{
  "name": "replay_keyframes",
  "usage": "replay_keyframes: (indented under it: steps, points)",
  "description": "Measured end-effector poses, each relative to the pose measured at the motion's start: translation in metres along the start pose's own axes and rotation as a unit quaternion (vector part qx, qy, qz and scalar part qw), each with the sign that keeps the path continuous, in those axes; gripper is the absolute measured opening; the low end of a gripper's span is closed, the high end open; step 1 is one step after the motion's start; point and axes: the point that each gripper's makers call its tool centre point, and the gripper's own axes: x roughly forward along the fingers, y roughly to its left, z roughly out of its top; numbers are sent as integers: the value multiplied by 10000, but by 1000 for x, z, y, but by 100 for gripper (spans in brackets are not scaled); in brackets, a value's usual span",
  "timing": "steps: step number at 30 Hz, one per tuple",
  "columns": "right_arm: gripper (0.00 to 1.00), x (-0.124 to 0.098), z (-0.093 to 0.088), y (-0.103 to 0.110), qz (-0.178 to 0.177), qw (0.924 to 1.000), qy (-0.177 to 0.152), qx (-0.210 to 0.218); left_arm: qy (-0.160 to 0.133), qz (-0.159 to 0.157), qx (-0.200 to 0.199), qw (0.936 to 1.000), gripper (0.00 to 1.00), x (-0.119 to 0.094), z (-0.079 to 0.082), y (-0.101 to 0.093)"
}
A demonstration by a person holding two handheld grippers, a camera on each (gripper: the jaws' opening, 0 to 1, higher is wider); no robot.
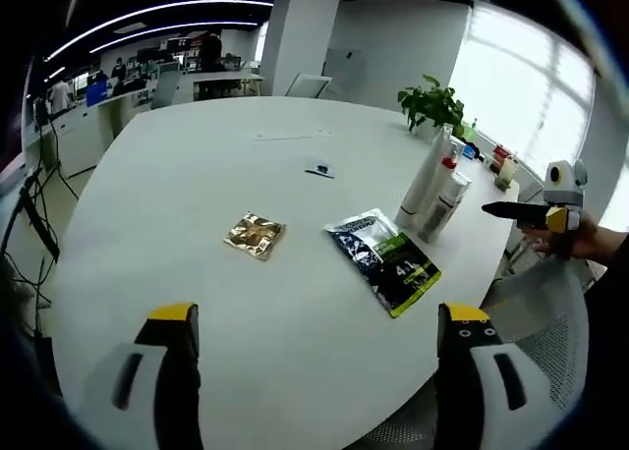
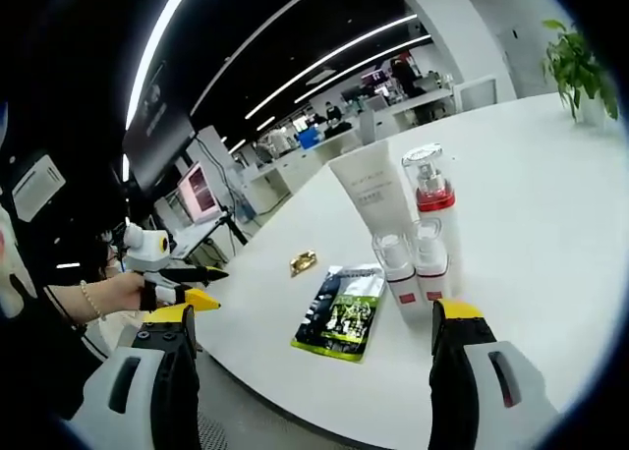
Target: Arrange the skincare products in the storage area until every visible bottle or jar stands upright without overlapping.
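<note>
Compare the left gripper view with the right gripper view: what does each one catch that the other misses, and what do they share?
Left gripper view: a small dark card lying far across the table, a grey mesh chair back, and the hand-held right gripper at the right edge.
Right gripper view: a pink-lit monitor and the hand-held left gripper, jaws open.
Shared: the round white table, gold foil sachet, green-and-black pouch lying flat, upright cluster of white skincare bottles, leafy potted plant.
</note>
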Motion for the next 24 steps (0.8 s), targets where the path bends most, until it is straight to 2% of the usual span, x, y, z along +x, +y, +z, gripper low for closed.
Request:
replay_keyframes:
  steps: [8, 24]
  points:
    - [100, 0, -1, -3, -78, 10000, 18, 48, 124, -12, 104, 9999, 89, 20, 8, 11]
    - [100, -1, -1, -11, -224, 9997, 12, 138, 521, -82, 559, 9970, 82, 61, 10, 43]
